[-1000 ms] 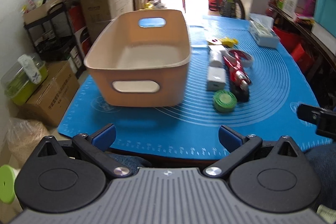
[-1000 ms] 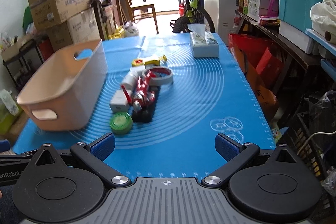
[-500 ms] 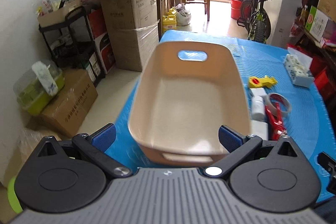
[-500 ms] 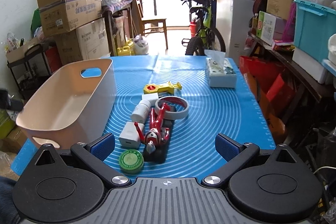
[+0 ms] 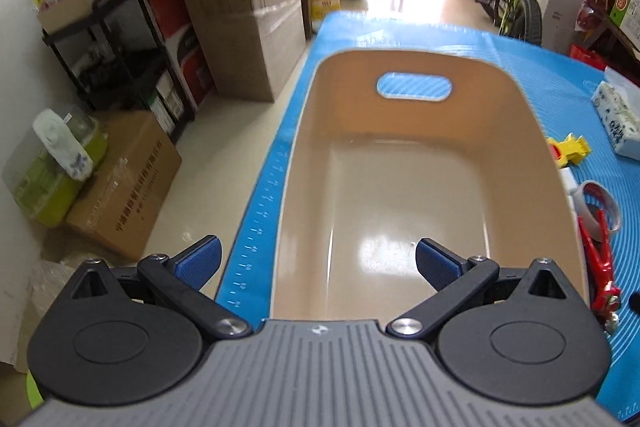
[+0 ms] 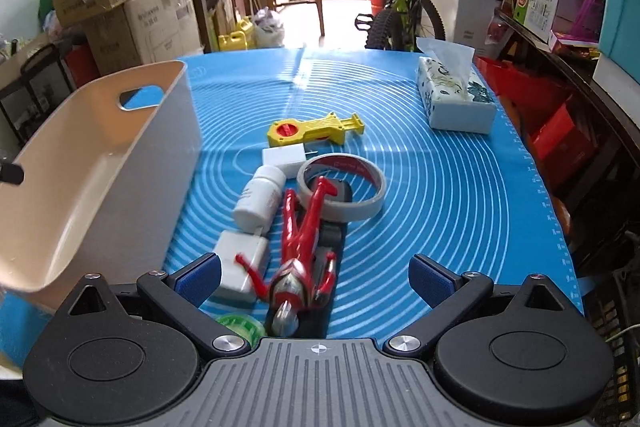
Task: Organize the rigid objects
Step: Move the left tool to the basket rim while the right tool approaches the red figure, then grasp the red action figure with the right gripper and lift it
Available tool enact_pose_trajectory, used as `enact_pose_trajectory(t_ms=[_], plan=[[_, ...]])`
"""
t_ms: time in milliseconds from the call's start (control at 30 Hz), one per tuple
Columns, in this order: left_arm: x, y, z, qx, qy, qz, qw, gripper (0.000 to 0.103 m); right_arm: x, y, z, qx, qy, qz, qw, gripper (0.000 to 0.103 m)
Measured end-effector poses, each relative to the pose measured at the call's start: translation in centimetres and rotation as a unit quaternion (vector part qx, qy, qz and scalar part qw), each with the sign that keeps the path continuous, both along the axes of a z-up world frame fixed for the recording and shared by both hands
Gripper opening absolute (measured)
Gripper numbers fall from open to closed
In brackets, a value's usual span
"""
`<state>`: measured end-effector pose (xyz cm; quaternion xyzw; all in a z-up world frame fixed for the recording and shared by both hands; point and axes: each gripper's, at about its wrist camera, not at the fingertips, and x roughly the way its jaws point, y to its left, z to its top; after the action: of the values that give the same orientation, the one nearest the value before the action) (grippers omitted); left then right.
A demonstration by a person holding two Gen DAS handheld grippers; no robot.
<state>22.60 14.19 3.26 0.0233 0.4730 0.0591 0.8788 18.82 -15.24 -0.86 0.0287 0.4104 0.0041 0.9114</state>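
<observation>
Both tools moved closer, left tool [image 5: 318, 261] wide over beige bin [image 5: 424, 187], right tool [image 6: 314, 277] wide above red figure [image 6: 300, 247], green tape [image 6: 240, 327] half hidden.

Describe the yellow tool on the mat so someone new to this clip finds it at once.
Start at the beige bin on the blue mat; a line of small items runs beside it. The yellow tool lies at the far end, past the white block. It alone is yellow, flat, with a red dial.

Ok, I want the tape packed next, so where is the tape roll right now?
In the right wrist view the tape roll lies flat on the blue mat, mid-table, right of the white bottle, with the red figure's legs lying across it.
</observation>
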Motion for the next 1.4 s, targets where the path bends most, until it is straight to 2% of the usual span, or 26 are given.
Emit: enact_pose_trajectory(t_ms=[233, 267, 300, 333, 400, 500, 567, 700, 900, 967, 1033, 1167, 1267, 1333, 1400], plan=[[0.9, 0.7, -2.7, -0.017, 0.034, -0.015, 0.9992, 0.1, 3.2, -1.0, -0.9, -0.01, 0.007, -0.017, 1.0, 0.096], [1.2, 0.6, -2.8, -0.014, 0.04, -0.016, 0.999, 0.095, 3.6, -1.2, -1.0, -0.009, 0.008, -0.02, 1.0, 0.096], [1.3, 0.7, -2.9, -0.014, 0.047, -0.015, 0.9987, 0.081, 3.9, -1.3, -1.1, -0.008, 0.01, -0.023, 1.0, 0.096], [1.6, 0.8, -3.0, -0.017, 0.056, -0.013, 0.9982, 0.077, 4.1, -1.5, -1.2, -0.007, 0.011, -0.026, 1.0, 0.096], [1.7, 1.1, -3.2, -0.023, 0.061, -0.011, 0.9978, 0.076, 4.7, -1.6, -1.5, -0.005, 0.017, -0.031, 0.999, 0.095], [1.8, 1.2, -3.2, -0.024, 0.064, -0.011, 0.9976, 0.07, 5.3, -1.6, -2.2, -0.004, 0.034, -0.033, 0.999, 0.09], [1.8, 1.5, -3.2, -0.031, 0.066, -0.006, 0.9973, 0.062, 5.4, -1.4, -2.6, -0.004, 0.046, -0.028, 0.999, 0.088], [2.0, 1.7, -3.1, -0.03, 0.063, 0.011, 0.9975, 0.033, 5.5, -0.9, -2.8, 0.004, 0.057, -0.018, 0.998, 0.086], [2.2, 2.2, -3.1, -0.023, 0.065, 0.024, 0.9973, 0.019, 5.8, 0.2, -3.3, 0.004, 0.079, 0.001, 0.997, 0.079], [2.2, 2.3, -3.2, -0.021, 0.068, 0.03, 0.9971, 0.01, 6.0, 0.5, -3.6, 0.007, 0.091, 0.004, 0.996, 0.077], [2.2, 2.5, -3.3, -0.023, 0.068, 0.03, 0.9969, 0.01, 6.2, 0.6, -4.0, 0.012, 0.107, 0.001, 0.994, 0.074], [2.1, 2.5, -3.3, -0.023, 0.067, 0.028, 0.9971, 0.01, 6.4, 1.1, -4.5, -0.013, 0.12, 0.002, 0.993, 0.063], [2.1, 2.6, -3.3, -0.026, 0.066, 0.03, 0.997, 0.01, 6.4, 1.5, -4.6, -0.014, 0.119, 0.011, 0.993, 0.056], [2.0, 2.5, -3.3, -0.027, 0.064, 0.031, 0.9971, 0.01, 6.4, 1.8, -4.6, -0.018, 0.115, 0.017, 0.993, 0.047], [1.9, 2.5, -3.3, -0.027, 0.063, 0.031, 0.9971, 0.01, 6.2, 2.1, -4.4, -0.025, 0.11, 0.019, 0.993, 0.045]])
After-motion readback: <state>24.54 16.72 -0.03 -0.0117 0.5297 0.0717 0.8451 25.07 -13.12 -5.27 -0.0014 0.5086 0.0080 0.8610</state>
